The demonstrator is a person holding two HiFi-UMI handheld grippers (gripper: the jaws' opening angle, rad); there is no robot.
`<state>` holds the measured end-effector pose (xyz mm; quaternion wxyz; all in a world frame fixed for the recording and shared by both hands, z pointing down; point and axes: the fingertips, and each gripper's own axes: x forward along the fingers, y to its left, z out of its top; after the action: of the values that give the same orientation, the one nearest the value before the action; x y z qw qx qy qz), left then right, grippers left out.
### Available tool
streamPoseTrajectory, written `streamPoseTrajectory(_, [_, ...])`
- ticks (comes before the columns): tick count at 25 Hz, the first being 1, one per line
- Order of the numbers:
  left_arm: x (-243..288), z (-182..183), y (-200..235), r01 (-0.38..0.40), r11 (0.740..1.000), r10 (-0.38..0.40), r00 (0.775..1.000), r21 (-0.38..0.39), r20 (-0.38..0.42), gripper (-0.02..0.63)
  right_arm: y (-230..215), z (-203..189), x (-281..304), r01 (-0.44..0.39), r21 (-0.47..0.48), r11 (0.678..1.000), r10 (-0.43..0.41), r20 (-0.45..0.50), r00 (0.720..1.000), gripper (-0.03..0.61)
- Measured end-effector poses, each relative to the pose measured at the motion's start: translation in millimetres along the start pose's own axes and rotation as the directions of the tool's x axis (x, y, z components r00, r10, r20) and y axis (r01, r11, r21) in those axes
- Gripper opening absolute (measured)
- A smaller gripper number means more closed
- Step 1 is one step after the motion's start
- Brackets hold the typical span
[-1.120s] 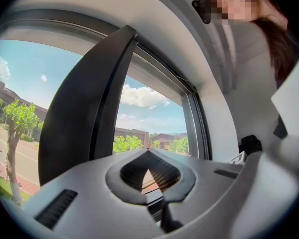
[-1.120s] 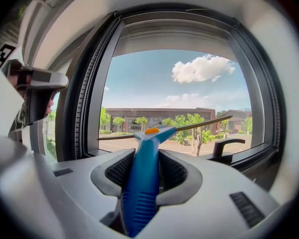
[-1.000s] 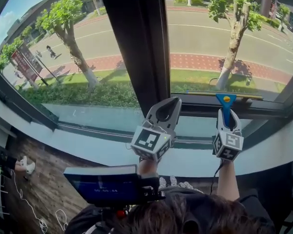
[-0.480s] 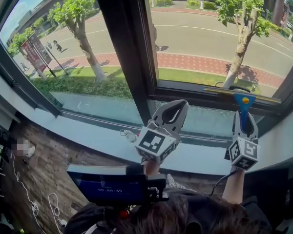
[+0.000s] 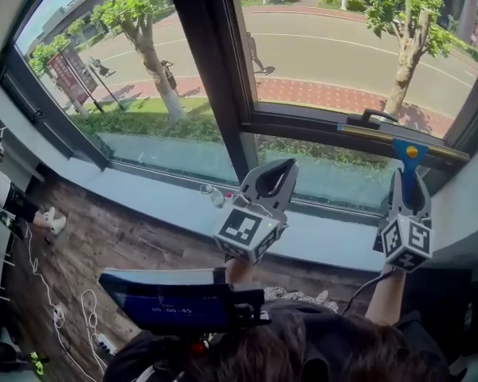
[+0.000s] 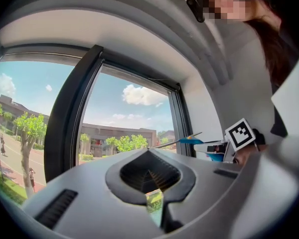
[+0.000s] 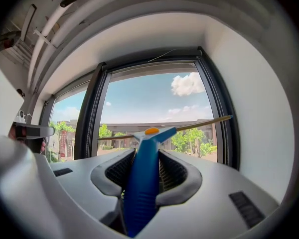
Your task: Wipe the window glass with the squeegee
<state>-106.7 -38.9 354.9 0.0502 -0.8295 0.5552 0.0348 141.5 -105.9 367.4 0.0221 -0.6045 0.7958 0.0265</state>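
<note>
A blue-handled squeegee (image 5: 408, 162) stands upright in my right gripper (image 5: 408, 183), which is shut on its handle. Its thin blade (image 5: 398, 139) lies along the bottom edge of the right window pane (image 5: 342, 46), against the dark frame. In the right gripper view the handle (image 7: 142, 183) runs up between the jaws to the blade (image 7: 189, 126). My left gripper (image 5: 282, 167) is shut on nothing and hovers above the sill (image 5: 319, 241), right of the black mullion (image 5: 211, 78). From the left gripper view (image 6: 149, 151) the squeegee (image 6: 192, 140) shows at the right.
The left pane (image 5: 119, 70) lies beyond the mullion. A small bottle (image 5: 213, 197) rests on the sill. A window handle (image 5: 380, 116) sits on the lower frame above the blade. Cables (image 5: 64, 317) trail over the wooden floor, and a person's legs (image 5: 16, 205) show at far left.
The head view has swung, so the window sits higher and further left. My right gripper with the squeegee has shifted right and a little lower; the blade stays at the pane's bottom edge.
</note>
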Motion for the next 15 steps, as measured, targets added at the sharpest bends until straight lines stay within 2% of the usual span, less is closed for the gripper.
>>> streamPoseTrajectory(4, [-16,12,-15,0.048,0.999,-0.049,0.998,0.014,0.029,0.002,10,24,-32,0.002,-0.024,1.0,0.0,0.068,0.998,0.143])
streamPoseTrajectory(6, [-31,14,-20,0.041,0.999,-0.041,0.999,0.003,0.026,0.002,17,36,-55,0.003,-0.041,0.999,0.001,0.087,0.996,0.143])
streamPoseTrajectory(10, [-69,9,-31,0.039,0.999,-0.038,0.999,-0.028,0.028,0.002,25,53,-107,0.013,-0.041,0.999,-0.009,0.104,0.995,0.143])
streamPoseTrajectory(15, [-108,2,-43,0.035,0.997,-0.033,0.999,-0.073,0.023,0.002,34,54,-163,0.038,-0.05,0.998,-0.033,0.09,0.995,0.144])
